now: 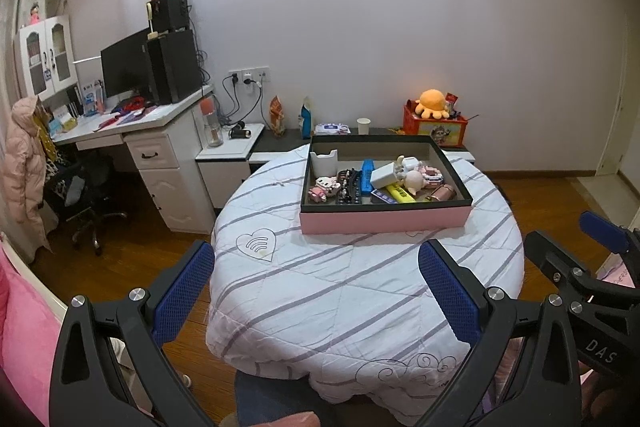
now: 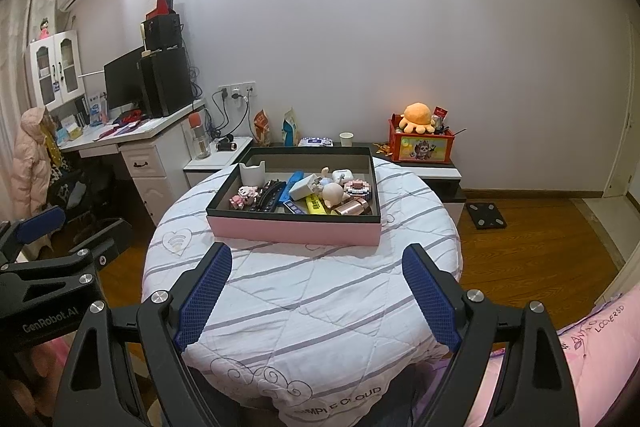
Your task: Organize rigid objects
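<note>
Plainly, scene: a round table under a white quilted cover with grey stripes (image 1: 328, 291) carries a shallow pink box with a dark rim (image 1: 384, 221) toward its far side.
Where the task's things are: every small rigid object in view lies inside the box, bunched along its near half; the covered tabletop around the box shows nothing loose.
Why gathered so: as a judgement, the box serves as the collecting place, and this could be either a finished gathering or a jumble waiting to be sorted; the pictures fit both.
Look of the pile: a white cup-like holder (image 1: 324, 163) stands upright near the back left corner, a blue bar (image 1: 367, 175) leans on a white charger block (image 1: 384, 175), a yellow highlighter (image 1: 400, 194) lies flat, and a rose-gold cylinder (image 1: 442, 193) rests on its side at the right.
More of it: pink block figures (image 1: 320, 189) sit at the left, a pale round-headed doll (image 1: 412, 181) tops the middle, and a black ridged piece (image 1: 348, 187) lies between.
Order: items overlap and touch, with no rows or groups.
Left gripper (image 1: 316, 291): spread wide, holding nothing, held back over the table's near edge, seemingly to keep the whole box in sight.
Right gripper (image 2: 316, 291): likewise wide and empty, level beside the left one, well apart from the box.
</note>
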A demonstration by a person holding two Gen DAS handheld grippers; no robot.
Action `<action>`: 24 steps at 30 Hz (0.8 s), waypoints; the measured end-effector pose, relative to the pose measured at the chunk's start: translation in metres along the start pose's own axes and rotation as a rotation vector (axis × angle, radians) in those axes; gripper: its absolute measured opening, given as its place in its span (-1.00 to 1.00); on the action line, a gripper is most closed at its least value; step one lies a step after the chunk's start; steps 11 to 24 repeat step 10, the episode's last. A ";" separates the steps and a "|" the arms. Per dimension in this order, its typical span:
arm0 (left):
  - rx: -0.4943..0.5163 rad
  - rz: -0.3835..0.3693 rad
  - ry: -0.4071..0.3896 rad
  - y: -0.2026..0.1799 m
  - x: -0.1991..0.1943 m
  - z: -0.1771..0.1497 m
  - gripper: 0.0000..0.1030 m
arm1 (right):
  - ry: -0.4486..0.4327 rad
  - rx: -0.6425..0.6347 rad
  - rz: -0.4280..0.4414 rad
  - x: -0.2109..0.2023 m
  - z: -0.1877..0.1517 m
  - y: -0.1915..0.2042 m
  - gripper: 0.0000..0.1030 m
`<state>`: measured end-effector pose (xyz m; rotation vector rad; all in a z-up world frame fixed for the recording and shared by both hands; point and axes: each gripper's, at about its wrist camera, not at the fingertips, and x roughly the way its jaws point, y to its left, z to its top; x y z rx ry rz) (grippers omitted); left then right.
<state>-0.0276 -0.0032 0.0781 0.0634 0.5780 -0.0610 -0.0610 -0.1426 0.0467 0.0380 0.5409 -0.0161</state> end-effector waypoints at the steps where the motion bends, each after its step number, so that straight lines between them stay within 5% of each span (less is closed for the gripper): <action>1: -0.001 -0.002 0.000 0.001 0.000 0.000 1.00 | 0.000 0.000 -0.001 0.000 0.000 0.000 0.72; 24: -0.025 -0.033 -0.007 0.005 -0.001 0.000 1.00 | 0.005 -0.002 0.001 0.002 -0.001 0.001 0.72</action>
